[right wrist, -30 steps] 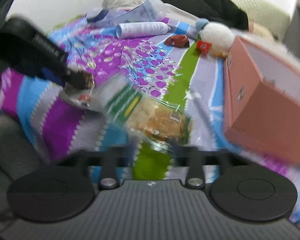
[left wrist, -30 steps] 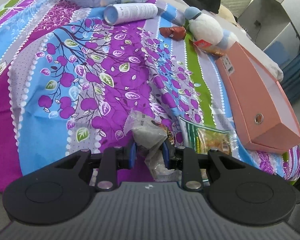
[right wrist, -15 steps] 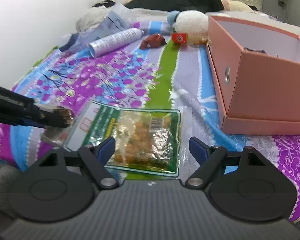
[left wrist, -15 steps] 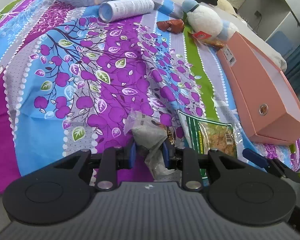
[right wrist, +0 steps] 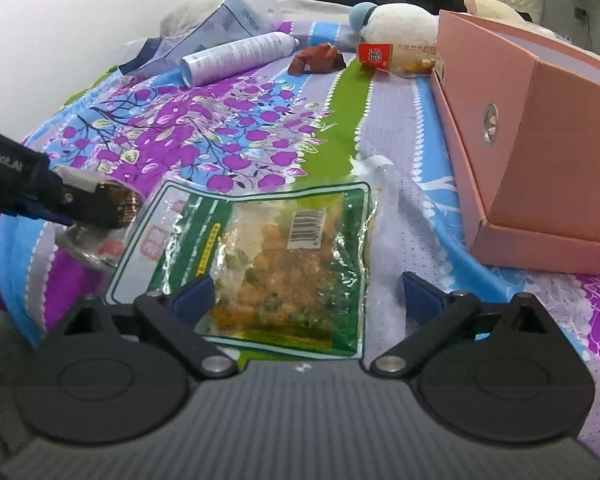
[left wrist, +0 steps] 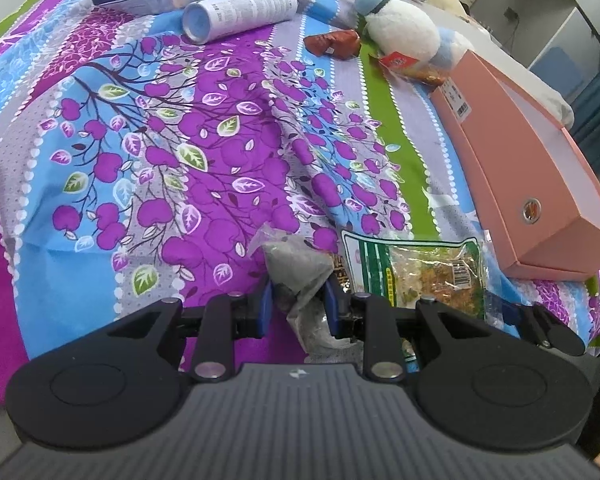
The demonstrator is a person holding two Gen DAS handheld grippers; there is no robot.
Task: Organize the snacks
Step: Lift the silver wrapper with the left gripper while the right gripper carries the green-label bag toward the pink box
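— Left tool (left wrist: 298,300)?
— Clamped on a crinkled clear wrapper (left wrist: 300,270) at the bed's near edge.
— Right tool (right wrist: 306,300)?
— Spread wide, straddling the near end of the green snack bag (right wrist: 268,260), not pinching.
— Bag's place?
— Flat on the floral bedspread (left wrist: 172,140), just beside the pink box (right wrist: 540,152).
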